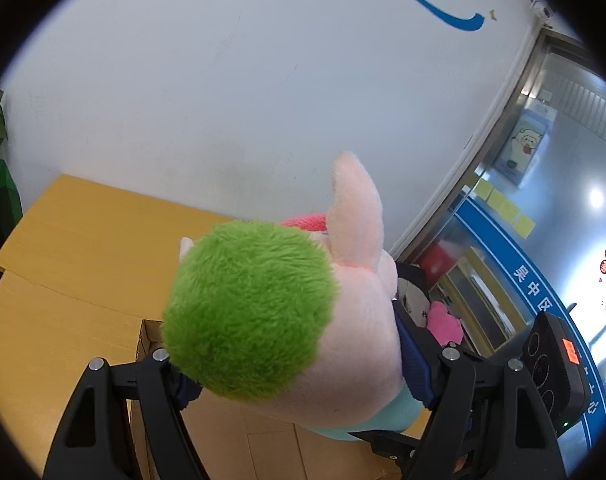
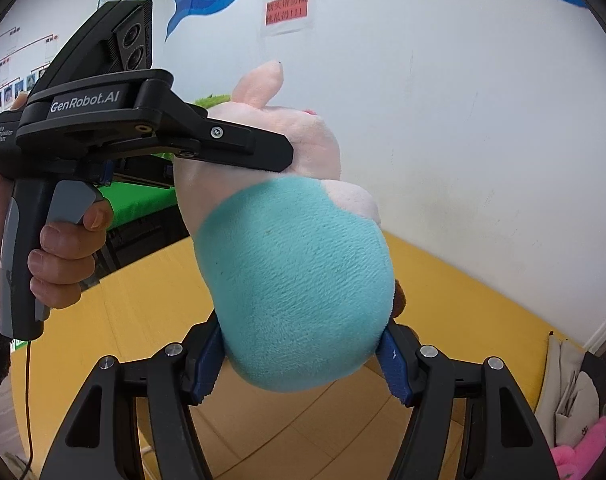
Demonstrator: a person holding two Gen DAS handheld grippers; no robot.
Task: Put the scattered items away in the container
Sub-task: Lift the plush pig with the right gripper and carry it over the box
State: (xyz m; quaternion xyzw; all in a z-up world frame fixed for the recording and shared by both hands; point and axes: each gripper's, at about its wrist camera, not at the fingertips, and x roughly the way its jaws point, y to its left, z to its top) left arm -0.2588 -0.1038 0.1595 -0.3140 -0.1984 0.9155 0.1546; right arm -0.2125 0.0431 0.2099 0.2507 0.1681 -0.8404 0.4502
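Both claws clamped one plush pig toy (image 1: 303,308).
Left gripper (image 1: 299,380) squeezed its green-haired head; right gripper (image 2: 303,364) pinched its turquoise body above the cardboard box (image 1: 147,340).

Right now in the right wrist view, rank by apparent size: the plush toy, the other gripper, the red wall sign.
1. plush toy, largest, though nearest the camera
2. left gripper
3. red wall sign, smallest, farthest away
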